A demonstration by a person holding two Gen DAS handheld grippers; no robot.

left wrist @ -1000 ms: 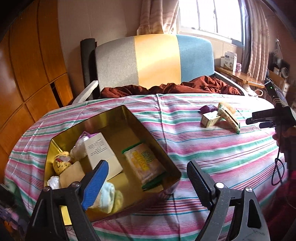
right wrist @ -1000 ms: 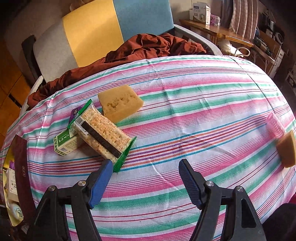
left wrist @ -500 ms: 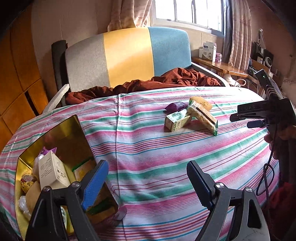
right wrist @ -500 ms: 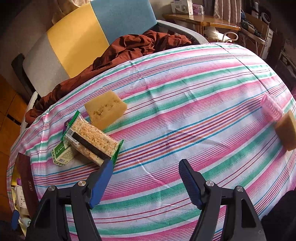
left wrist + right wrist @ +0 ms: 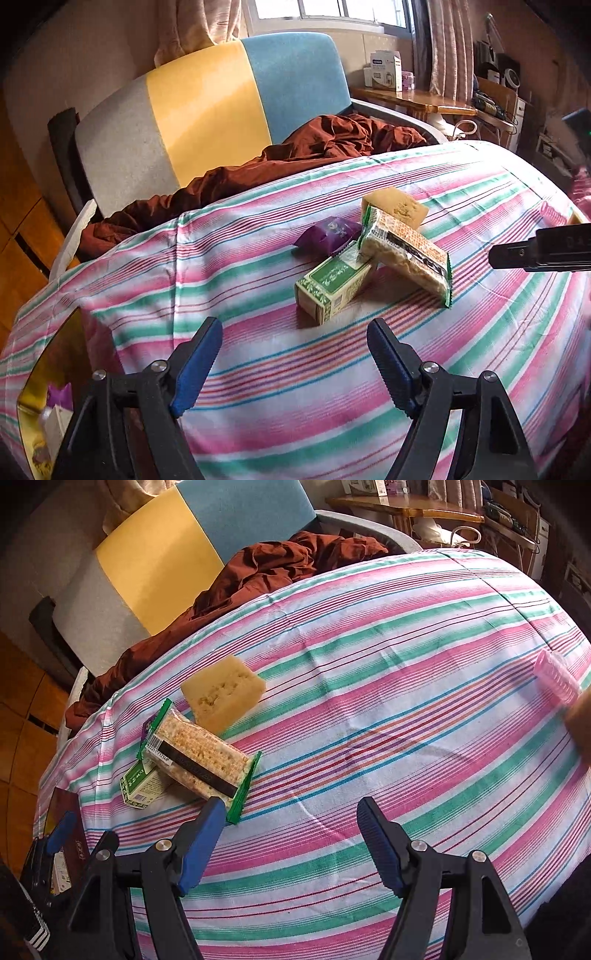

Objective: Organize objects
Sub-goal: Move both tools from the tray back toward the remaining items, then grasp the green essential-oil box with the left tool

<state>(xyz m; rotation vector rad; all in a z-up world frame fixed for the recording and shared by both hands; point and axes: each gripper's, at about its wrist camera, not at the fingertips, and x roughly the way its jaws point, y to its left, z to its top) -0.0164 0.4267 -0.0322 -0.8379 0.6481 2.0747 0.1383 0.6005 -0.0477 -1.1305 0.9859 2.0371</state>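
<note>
**Left gripper leaves the tin for the loose snacks**

Left wrist view: the left gripper [image 5: 294, 354] has swung from the gold tin [image 5: 40, 398], now at the bedspread's left edge, toward the green carton [image 5: 334, 284]; its empty jaws are closing.

Right wrist view: the right gripper [image 5: 290, 836] hovers open, empty, beside the cracker pack [image 5: 201, 762].

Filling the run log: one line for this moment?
left gripper: closing, empty, facing green box | right gripper: open, empty | cracker pack rests on box
</note>
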